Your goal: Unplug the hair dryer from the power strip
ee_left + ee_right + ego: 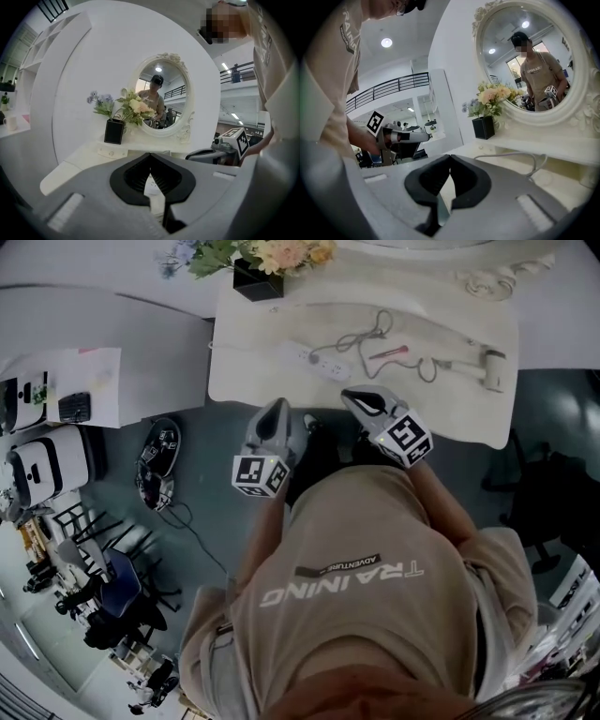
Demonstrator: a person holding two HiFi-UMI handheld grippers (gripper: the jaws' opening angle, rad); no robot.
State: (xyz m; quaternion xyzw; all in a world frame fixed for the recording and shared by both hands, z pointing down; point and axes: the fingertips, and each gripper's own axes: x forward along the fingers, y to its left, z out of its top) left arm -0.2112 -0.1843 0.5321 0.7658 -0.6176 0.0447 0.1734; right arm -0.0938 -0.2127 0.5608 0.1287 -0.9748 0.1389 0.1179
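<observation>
On the white dressing table [253, 343] lies a white power strip [311, 360], with a grey cord [364, 334] looping right to the white hair dryer [489, 367]. A thin red item [389, 352] lies between them. Both grippers hover at the table's near edge, short of the strip. My left gripper [278, 409] [150, 155] is shut and holds nothing. My right gripper [354, 396] [450, 157] is also shut and empty, and the grey cord [525, 157] shows just beyond it. Each gripper view catches the other gripper off to its side.
A black pot of flowers [258, 279] [115, 130] [483, 126] stands at the table's back left, before an oval mirror [161, 96] [529, 61]. On the floor to the left lie a dark device [159, 460] with a cable, a side table [66, 381] and chairs [112, 592].
</observation>
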